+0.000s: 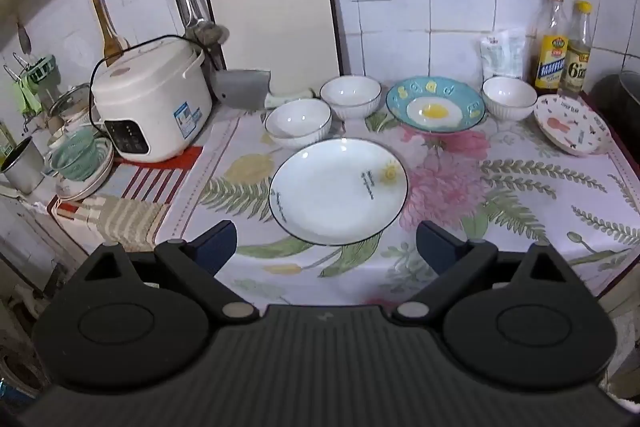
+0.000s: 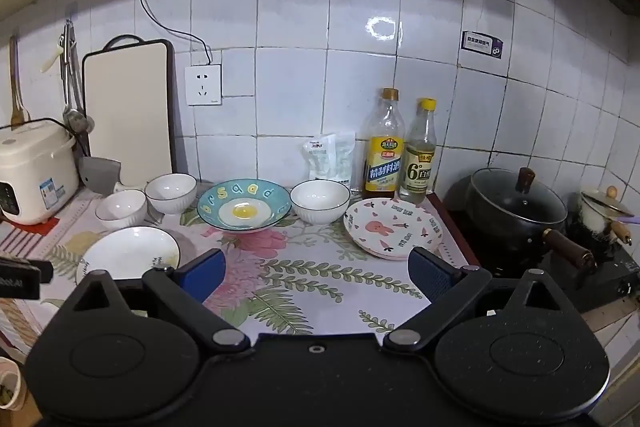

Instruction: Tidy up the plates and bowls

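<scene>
While nothing grabbed yet, looks like very start: left gripper jaws wide, empty, hanging over near edge of white plate mid-frame on desk. Right gripper also spread wide, empty, above bare cloth, pink plate just beyond its right finger. Three bowls and egg plate in back row. Next, guessing: pinch a rim, stack like with like. Pink plate maybe two stacked, hard to tell. Left bowl looks doubled too.
</scene>
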Demonstrator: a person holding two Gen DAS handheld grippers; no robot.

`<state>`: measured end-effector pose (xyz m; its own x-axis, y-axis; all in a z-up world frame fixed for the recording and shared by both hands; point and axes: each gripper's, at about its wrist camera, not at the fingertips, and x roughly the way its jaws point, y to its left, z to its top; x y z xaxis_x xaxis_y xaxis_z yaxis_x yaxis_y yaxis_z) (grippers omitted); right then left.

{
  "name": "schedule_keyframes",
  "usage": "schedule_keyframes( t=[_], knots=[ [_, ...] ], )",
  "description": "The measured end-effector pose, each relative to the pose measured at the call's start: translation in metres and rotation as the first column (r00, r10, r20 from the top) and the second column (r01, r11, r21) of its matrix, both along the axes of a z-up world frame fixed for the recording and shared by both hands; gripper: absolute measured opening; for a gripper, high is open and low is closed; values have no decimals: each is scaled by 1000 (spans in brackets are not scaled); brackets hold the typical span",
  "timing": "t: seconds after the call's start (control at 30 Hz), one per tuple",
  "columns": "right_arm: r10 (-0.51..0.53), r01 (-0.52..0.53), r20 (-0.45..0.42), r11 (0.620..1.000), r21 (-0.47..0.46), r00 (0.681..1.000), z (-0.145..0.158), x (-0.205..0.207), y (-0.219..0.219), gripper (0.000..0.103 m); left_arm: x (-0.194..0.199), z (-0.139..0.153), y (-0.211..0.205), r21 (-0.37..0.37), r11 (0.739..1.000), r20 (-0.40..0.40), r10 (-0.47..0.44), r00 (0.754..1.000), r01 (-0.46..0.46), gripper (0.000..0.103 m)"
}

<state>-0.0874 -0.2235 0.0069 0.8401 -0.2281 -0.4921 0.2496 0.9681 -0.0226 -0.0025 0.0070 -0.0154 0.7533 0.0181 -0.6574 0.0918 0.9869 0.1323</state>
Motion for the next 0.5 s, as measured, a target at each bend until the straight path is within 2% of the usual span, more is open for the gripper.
schedule_keyframes(
  t=[0.1,0.23,0.5],
  knots=[
    [2,-2,-24,1000,-3,1000,-2,5,1,100,-1,-3,1,-14,1000,17,-13,1000,14,97],
    [13,-13,-12,1000,-10,1000,-11,-4,5,100,-8,-9,-2,-22,999,39,-40,998,41,98],
    [7,-7,-2,1000,-30,1000,-22,-10,12,100,-12,-19,-4,-43,997,31,-69,997,70,98]
  ],
)
